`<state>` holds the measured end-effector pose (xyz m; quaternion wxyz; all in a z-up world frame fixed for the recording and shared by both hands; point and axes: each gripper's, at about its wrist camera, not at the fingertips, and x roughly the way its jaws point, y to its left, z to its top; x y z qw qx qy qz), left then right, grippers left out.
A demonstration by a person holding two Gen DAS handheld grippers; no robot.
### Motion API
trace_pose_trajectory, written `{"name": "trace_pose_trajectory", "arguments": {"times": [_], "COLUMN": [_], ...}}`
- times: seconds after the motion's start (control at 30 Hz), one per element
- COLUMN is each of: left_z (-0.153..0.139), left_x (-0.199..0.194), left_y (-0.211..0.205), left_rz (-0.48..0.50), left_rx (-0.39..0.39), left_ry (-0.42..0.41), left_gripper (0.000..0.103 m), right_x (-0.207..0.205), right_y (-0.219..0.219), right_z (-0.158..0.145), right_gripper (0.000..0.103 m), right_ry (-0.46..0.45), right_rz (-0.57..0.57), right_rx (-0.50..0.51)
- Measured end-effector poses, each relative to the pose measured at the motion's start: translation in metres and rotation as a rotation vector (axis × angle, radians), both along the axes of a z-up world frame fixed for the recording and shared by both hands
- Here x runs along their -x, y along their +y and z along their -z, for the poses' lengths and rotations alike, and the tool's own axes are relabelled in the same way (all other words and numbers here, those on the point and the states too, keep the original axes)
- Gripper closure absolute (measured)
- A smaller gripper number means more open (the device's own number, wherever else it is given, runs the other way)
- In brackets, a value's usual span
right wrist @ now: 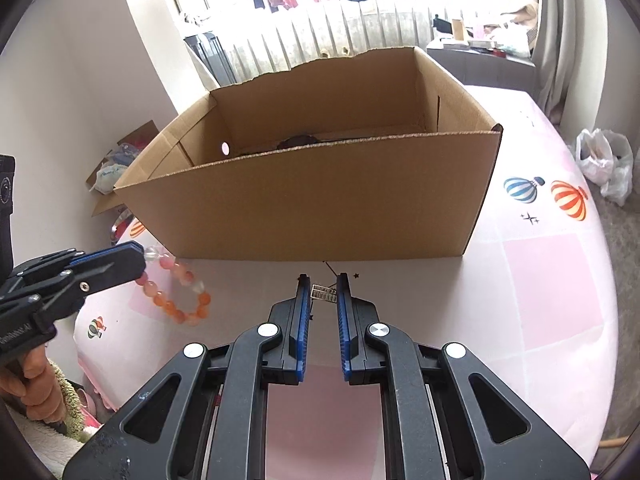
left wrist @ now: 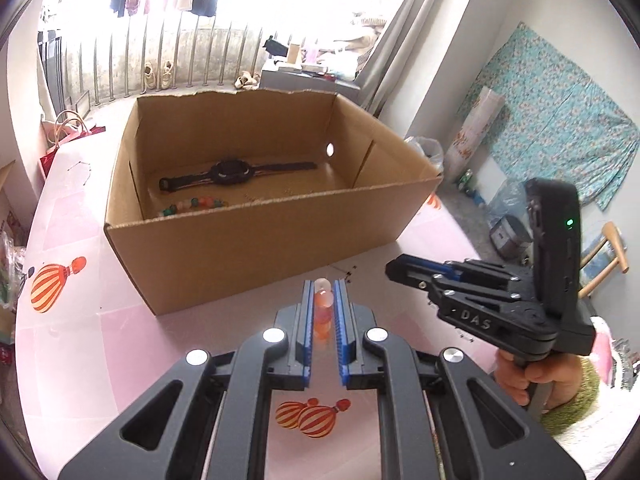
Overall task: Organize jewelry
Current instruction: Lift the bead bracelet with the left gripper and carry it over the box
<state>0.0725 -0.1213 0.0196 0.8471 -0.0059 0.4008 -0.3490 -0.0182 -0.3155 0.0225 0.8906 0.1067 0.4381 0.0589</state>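
The left gripper (left wrist: pixel 323 294) pinches the bead bracelet (right wrist: pixel 176 292) near the cardboard box (left wrist: pixel 256 240); the loop hangs limp and light, its smooth beads likely slippery.

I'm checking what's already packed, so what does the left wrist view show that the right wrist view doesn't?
Only the left wrist view looks down into the box floor: a black watch and a multicoloured bead bracelet lie there.

Only the right wrist view shows the orange bead bracelet as a whole loop hanging from the left hand-held gripper, and a small tag between the fingers of the right hand-held gripper.

Both show the cardboard box on the pink balloon-print cloth.
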Motion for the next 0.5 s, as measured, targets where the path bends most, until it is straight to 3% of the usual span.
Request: {"name": "trace_pose_trajectory", "arguments": {"times": [0.27, 0.5], "left_z": [-0.055, -0.083], "left_x": [-0.002, -0.027], "left_y": [0.008, 0.005], "left_rz": [0.056, 0.061], "left_rx": [0.146, 0.18], "left_ry": [-0.043, -0.083], "left_gripper": [0.094, 0.094], "right_x": [-0.001, -0.014], "right_y": [-0.014, -0.032], "right_z": [-0.036, -0.063], "right_gripper": [0.092, 0.092], "right_ry": [-0.098, -0.18], "right_rz": [0.018, 0.044], "right_rx": [-0.02, -0.026]}}
